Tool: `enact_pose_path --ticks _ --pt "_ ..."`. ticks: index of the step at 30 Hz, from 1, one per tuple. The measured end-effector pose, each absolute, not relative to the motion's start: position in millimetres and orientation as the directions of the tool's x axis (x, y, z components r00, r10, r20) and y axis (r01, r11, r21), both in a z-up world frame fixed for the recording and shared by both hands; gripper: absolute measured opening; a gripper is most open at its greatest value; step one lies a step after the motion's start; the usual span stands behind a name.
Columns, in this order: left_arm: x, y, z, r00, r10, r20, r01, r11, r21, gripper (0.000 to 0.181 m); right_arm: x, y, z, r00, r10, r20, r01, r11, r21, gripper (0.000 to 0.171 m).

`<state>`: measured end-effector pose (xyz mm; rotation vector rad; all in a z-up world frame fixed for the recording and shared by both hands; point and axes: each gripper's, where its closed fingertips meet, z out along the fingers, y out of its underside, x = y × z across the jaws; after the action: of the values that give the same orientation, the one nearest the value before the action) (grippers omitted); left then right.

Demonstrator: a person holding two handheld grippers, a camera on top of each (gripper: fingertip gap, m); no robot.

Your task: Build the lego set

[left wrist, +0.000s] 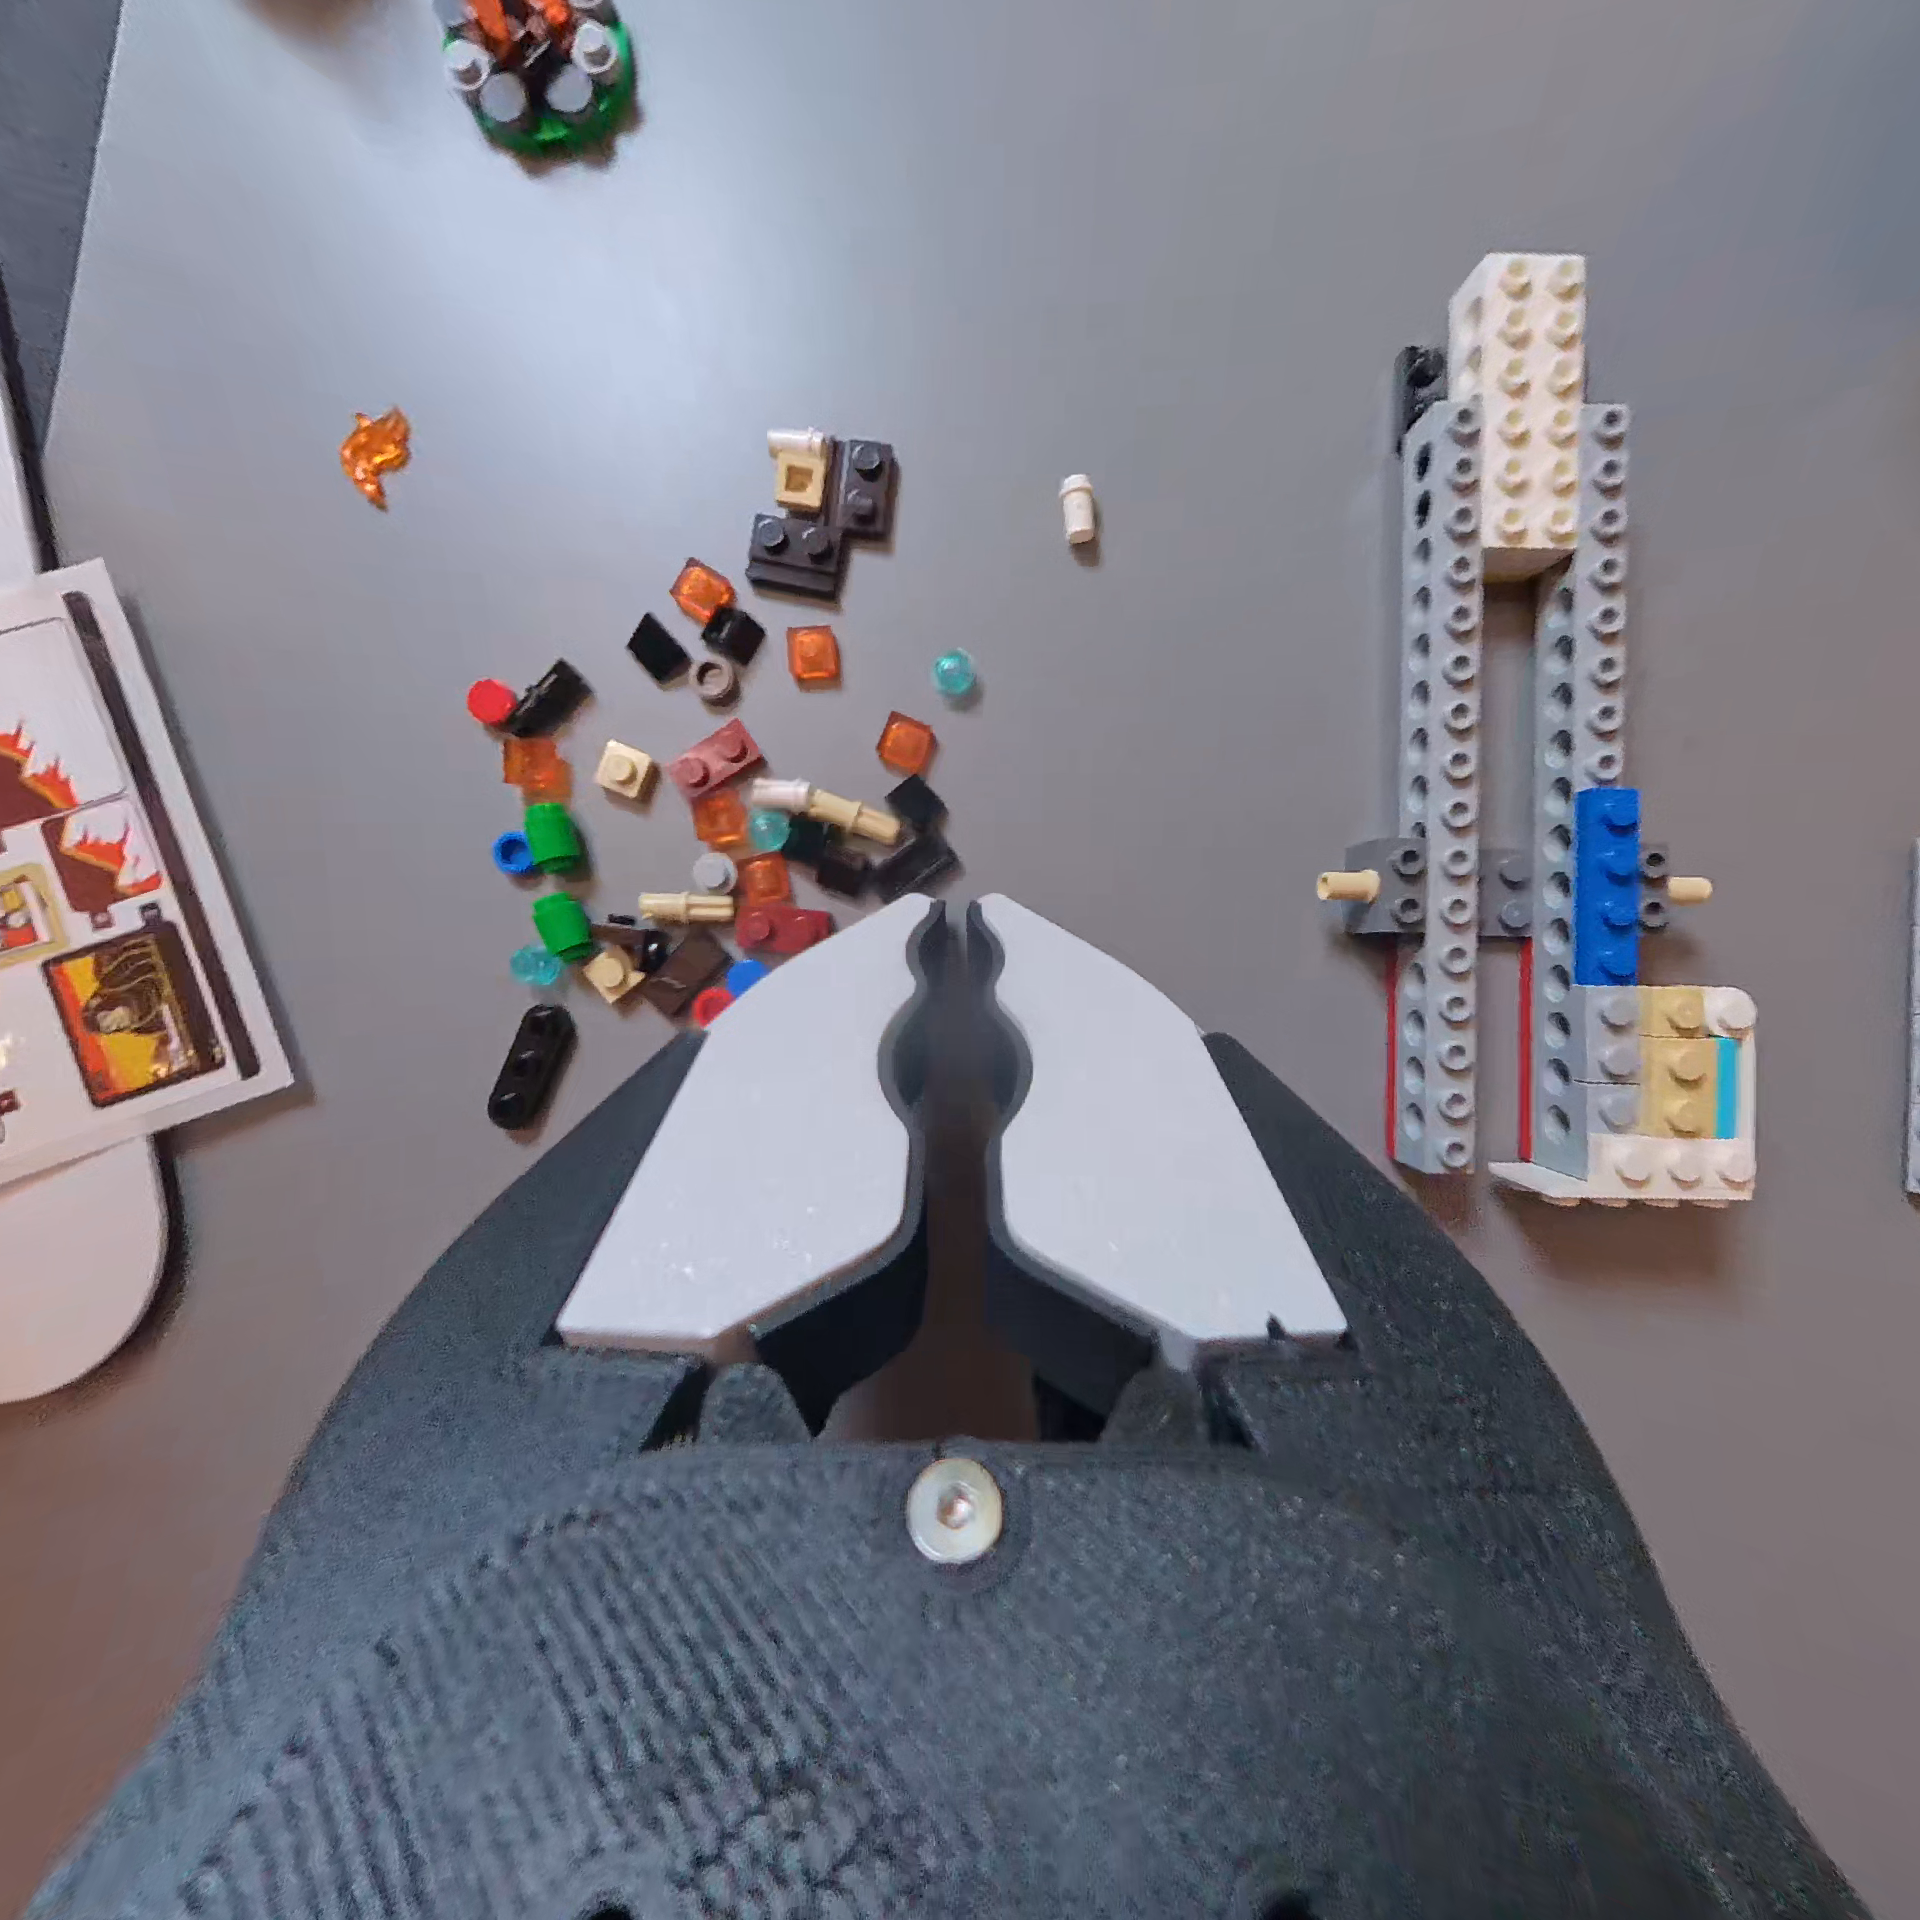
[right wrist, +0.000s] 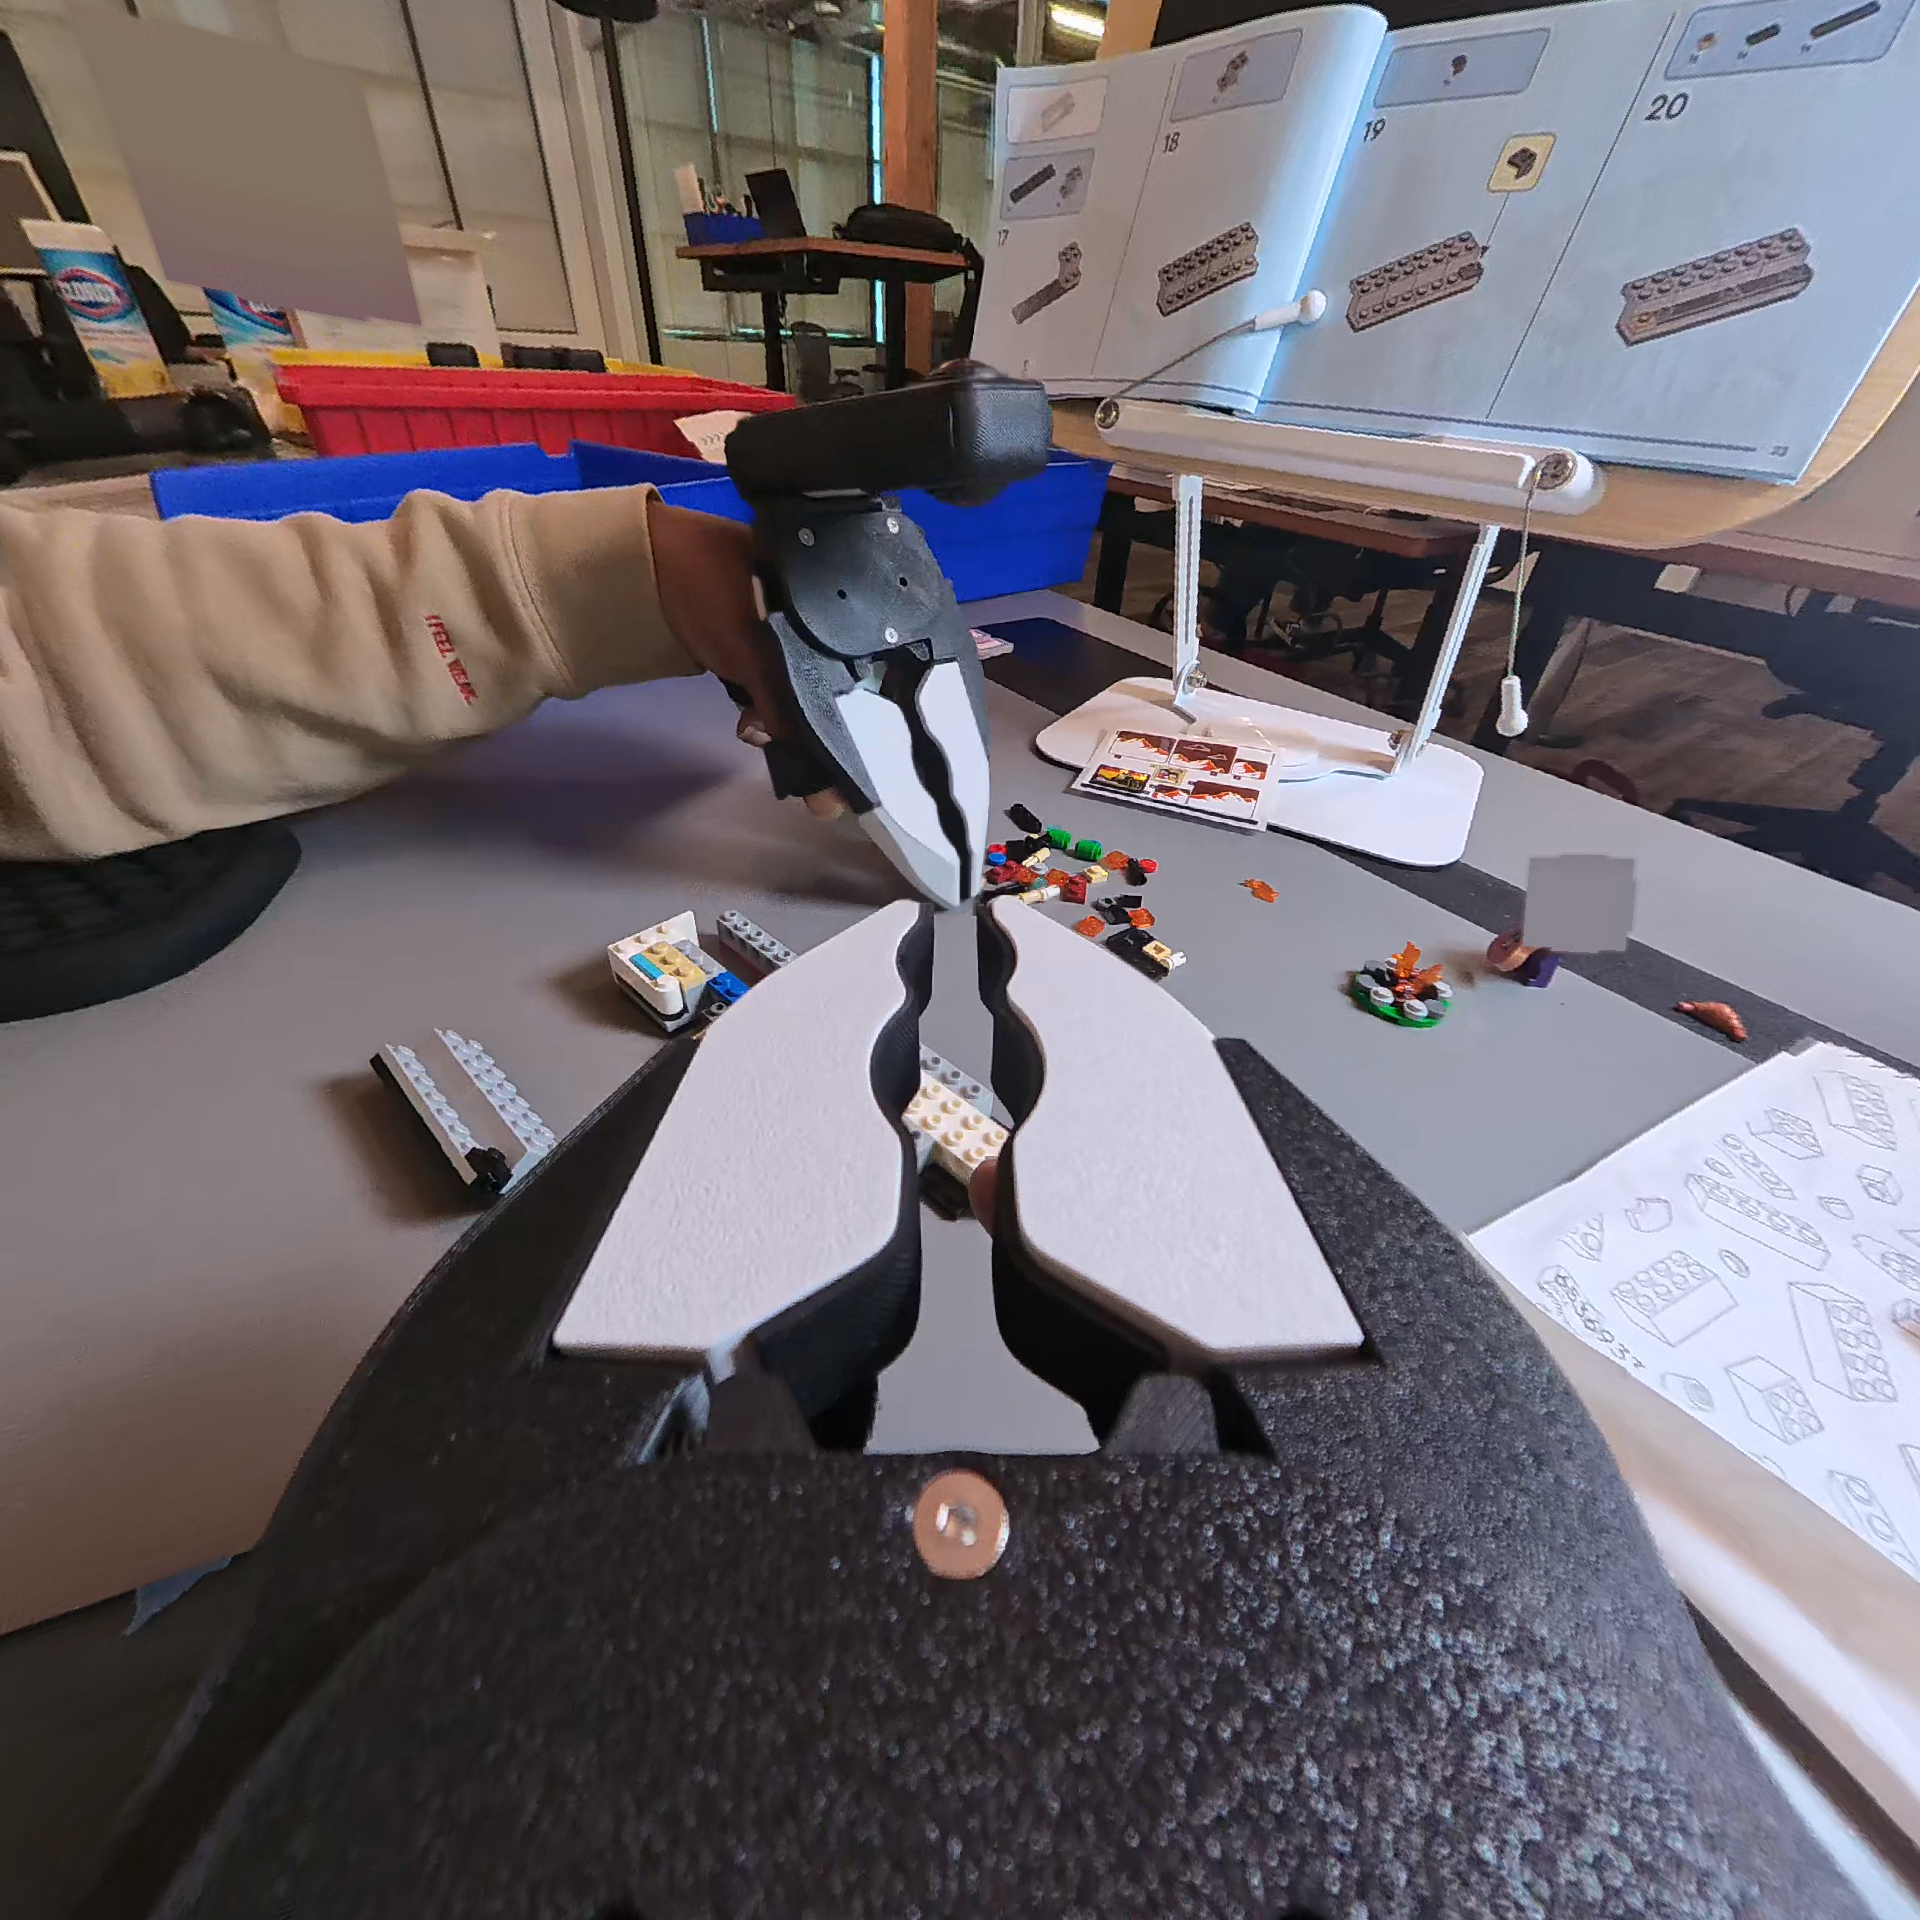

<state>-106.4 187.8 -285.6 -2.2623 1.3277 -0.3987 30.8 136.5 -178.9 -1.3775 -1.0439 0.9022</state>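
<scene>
A pile of small loose lego pieces [left wrist: 717, 821] lies on the grey table; it also shows in the right wrist view [right wrist: 1081, 883]. My left gripper [left wrist: 956, 914] hovers over the pile's near edge, jaws shut with nothing seen between them; it also shows in the right wrist view [right wrist: 958, 896], pointing down. A long grey beam assembly [left wrist: 1507, 790] with cream, blue and tan bricks lies to the right of the pile. My right gripper [right wrist: 956, 909] is a little open and empty, above that assembly [right wrist: 665, 971], whose cream bricks show between its fingers.
A green campfire build [left wrist: 540, 73] and an orange flame piece [left wrist: 376, 452] lie beyond the pile. A sticker sheet [left wrist: 104, 862] lies left. A booklet on a white stand [right wrist: 1455, 208], a grey plate assembly [right wrist: 468, 1107], a parts sheet [right wrist: 1766, 1299] and a person's sleeve [right wrist: 260, 655] are in view. There is about 20 centimetres between the tips of the two grippers. About 12 centimetres separates my left fingertips from the orange flame piece [left wrist: 376, 452]. My right wrist view [right wrist: 1251, 888] looks at it from another angle.
</scene>
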Motion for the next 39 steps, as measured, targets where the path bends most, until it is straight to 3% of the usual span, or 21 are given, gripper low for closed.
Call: enact_pose_path --ticks 4,7,15,26,29,32,34,39 --pt "-126 204 -281 0.575 -0.813 -0.086 -0.719 -0.452 -0.528 0.011 31 135 -178 0.307 0.951 0.046 0.085 0.021 -0.996 0.008" --pt "-113 197 -276 0.548 -0.836 -0.036 -0.695 -0.431 -0.575 0.014 31 135 -178 0.303 0.952 0.039 0.084 0.014 -0.996 0.008" --pt "-102 192 -285 0.570 -0.821 0.045 -0.663 -0.492 -0.564 0.023 31 134 -178 0.294 0.955 0.028 0.081 0.005 -0.997 0.008" --pt "-103 195 -282 0.614 -0.783 0.095 -0.584 -0.533 -0.612 0.017 31 133 -179 0.295 0.955 0.037 0.091 0.010 -0.996 0.007" --pt "-102 192 -255 0.605 -0.760 0.237 -0.402 -0.549 -0.732 0.017 31 133 -181 0.300 0.953 0.049 0.100 0.020 -0.995 0.008" --pt "-92 178 -200 0.480 -0.746 0.461 -0.069 -0.556 -0.828 0.017 28 135 -182 0.313 0.947 0.072 0.111 0.038 -0.993 0.008" --pt "-86 159 -164 0.323 -0.754 0.571 0.136 -0.561 -0.817 0.017 20 134 -184 0.313 0.944 0.100 0.124 0.064 -0.990 0.009" --pt "-84 116 -112 -0.026 -0.710 0.703 0.480 -0.626 -0.615 0.017 -15 119 -158 0.267 0.946 0.185 0.072 0.172 -0.982 0.016"
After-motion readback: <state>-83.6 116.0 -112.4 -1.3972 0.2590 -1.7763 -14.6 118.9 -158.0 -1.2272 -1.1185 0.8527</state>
